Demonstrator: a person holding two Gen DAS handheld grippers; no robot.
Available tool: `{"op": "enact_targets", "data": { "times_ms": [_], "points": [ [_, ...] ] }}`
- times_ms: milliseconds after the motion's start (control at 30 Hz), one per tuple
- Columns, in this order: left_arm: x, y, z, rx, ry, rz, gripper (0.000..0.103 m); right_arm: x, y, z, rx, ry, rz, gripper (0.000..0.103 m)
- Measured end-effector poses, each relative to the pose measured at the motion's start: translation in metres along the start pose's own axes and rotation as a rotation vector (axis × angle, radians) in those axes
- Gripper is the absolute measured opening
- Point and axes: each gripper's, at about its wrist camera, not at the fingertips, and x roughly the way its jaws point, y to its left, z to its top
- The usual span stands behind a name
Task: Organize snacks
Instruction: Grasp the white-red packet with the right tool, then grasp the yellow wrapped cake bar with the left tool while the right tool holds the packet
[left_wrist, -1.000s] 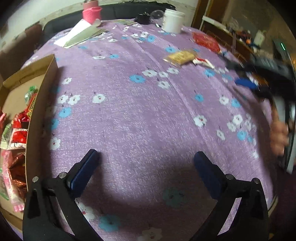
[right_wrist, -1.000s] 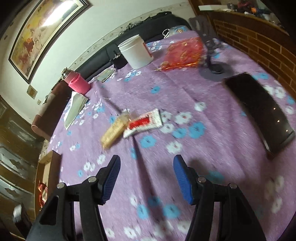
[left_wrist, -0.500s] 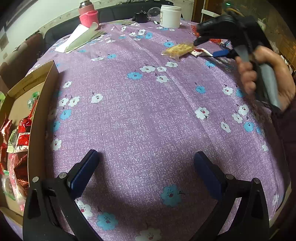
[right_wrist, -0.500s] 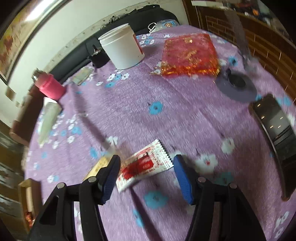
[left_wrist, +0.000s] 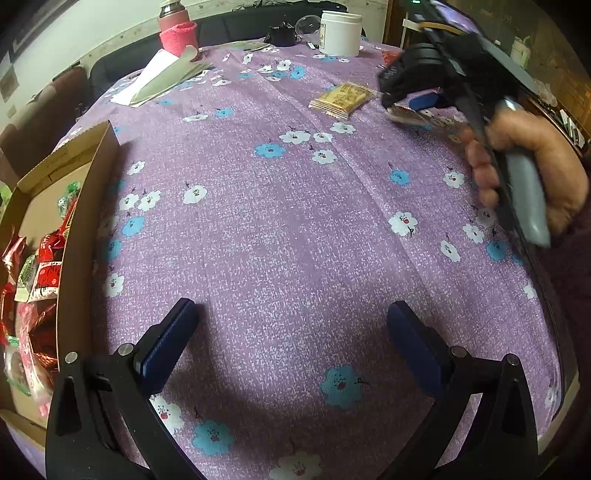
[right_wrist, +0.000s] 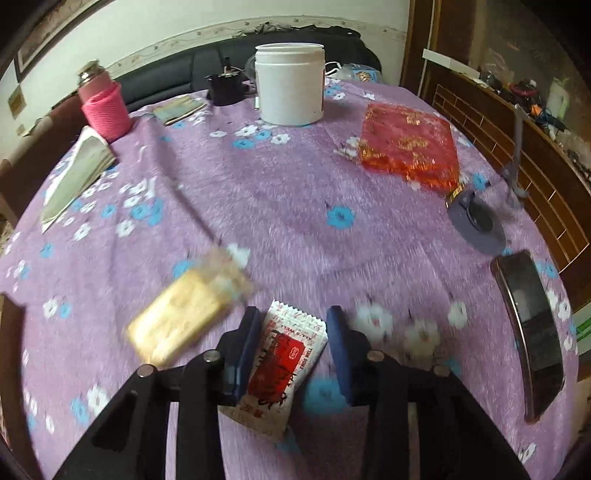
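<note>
The red-and-white packet (right_wrist: 284, 354) lies flat on the table (right_wrist: 295, 206), between the blue pads of the right tongs (right_wrist: 291, 347). The pads stand apart on either side of it; the left pad is at the packet's edge, the right pad shows a gap. Contact cannot be confirmed. A yellow packet (right_wrist: 188, 314) lies just beside it to the left, blurred. In the left wrist view the right tongs (left_wrist: 410, 99) are held in the right hand (left_wrist: 532, 173), tips down at the far right of the table, near the yellow packet (left_wrist: 341, 98).

The left tongs (left_wrist: 291, 339) are wide apart over bare cloth, holding nothing. A cardboard box (left_wrist: 85, 206) with snack packets inside sits at the table's left edge.

Further back: a white jar (right_wrist: 290, 83), a red pouch (right_wrist: 408, 146), a pink-sleeved bottle (right_wrist: 105, 107), folded papers (right_wrist: 77, 173). A dark phone (right_wrist: 530, 336) lies at the right edge.
</note>
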Motion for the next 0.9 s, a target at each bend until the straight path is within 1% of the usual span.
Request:
{"op": "enact_targets", "data": {
  "times_ms": [33, 67, 100, 133, 300, 333, 367, 400, 433, 467, 533, 600, 700, 767, 800, 833, 867, 900],
  "points": [
    [0.0, 0.0, 0.0, -0.001, -0.001, 0.001, 0.103, -0.004, -0.002, -0.004, 0.003, -0.006, 0.015, 0.032],
    [0.0, 0.0, 0.0, -0.001, -0.001, 0.001, 0.103, -0.01, -0.007, -0.011, 0.009, -0.011, 0.033, 0.023],
    [-0.001, 0.0, 0.0, -0.001, -0.001, 0.001, 0.103, -0.015, -0.012, -0.016, 0.021, -0.012, 0.057, 0.017],
    [-0.001, -0.001, -0.001, -0.001, -0.001, 0.0, 0.103, -0.019, -0.018, -0.022, 0.037, -0.007, 0.084, 0.016],
    [-0.002, 0.0, -0.001, -0.003, 0.004, -0.009, 0.103, -0.029, -0.039, -0.036, 0.107, -0.014, 0.191, 0.016],
    [-0.003, 0.002, -0.001, -0.01, 0.006, -0.023, 0.103, -0.033, -0.044, -0.039, 0.129, -0.021, 0.2, 0.017],
    [-0.006, 0.004, -0.002, -0.022, 0.002, -0.043, 0.101, -0.035, -0.05, -0.04, 0.154, -0.022, 0.21, 0.023],
    [-0.01, 0.008, -0.001, -0.04, -0.004, -0.082, 0.096, -0.036, -0.055, -0.041, 0.177, -0.017, 0.229, 0.029],
    [-0.013, 0.01, 0.001, -0.051, -0.009, -0.101, 0.095, -0.037, -0.057, -0.042, 0.191, -0.013, 0.245, 0.042],
    [-0.019, 0.015, 0.006, -0.07, -0.029, -0.115, 0.095, -0.038, -0.059, -0.042, 0.196, -0.014, 0.254, 0.051],
    [-0.033, 0.023, 0.021, -0.082, -0.084, -0.1, 0.095, -0.042, -0.056, -0.046, 0.175, -0.028, 0.254, 0.052],
    [-0.039, 0.029, 0.037, -0.08, -0.111, -0.09, 0.095, -0.044, -0.046, -0.049, 0.124, -0.039, 0.249, 0.052],
    [-0.043, 0.035, 0.068, -0.08, -0.122, -0.113, 0.095, -0.046, -0.027, -0.056, 0.034, -0.06, 0.224, 0.052],
    [-0.037, 0.032, 0.094, -0.055, -0.12, -0.122, 0.095, -0.04, -0.019, -0.06, 0.0, -0.063, 0.219, 0.051],
    [-0.033, 0.03, 0.101, -0.044, -0.117, -0.115, 0.095, -0.04, -0.018, -0.062, -0.008, -0.078, 0.211, 0.046],
    [-0.028, 0.027, 0.11, -0.031, -0.114, -0.104, 0.095, -0.04, -0.017, -0.063, -0.021, -0.084, 0.191, 0.035],
    [-0.019, 0.025, 0.124, -0.015, -0.107, -0.098, 0.095, -0.04, -0.016, -0.064, -0.037, -0.087, 0.178, 0.035],
    [-0.014, 0.023, 0.13, -0.007, -0.102, -0.102, 0.095, -0.04, -0.018, -0.064, -0.032, -0.086, 0.189, 0.034]
  ]
}}
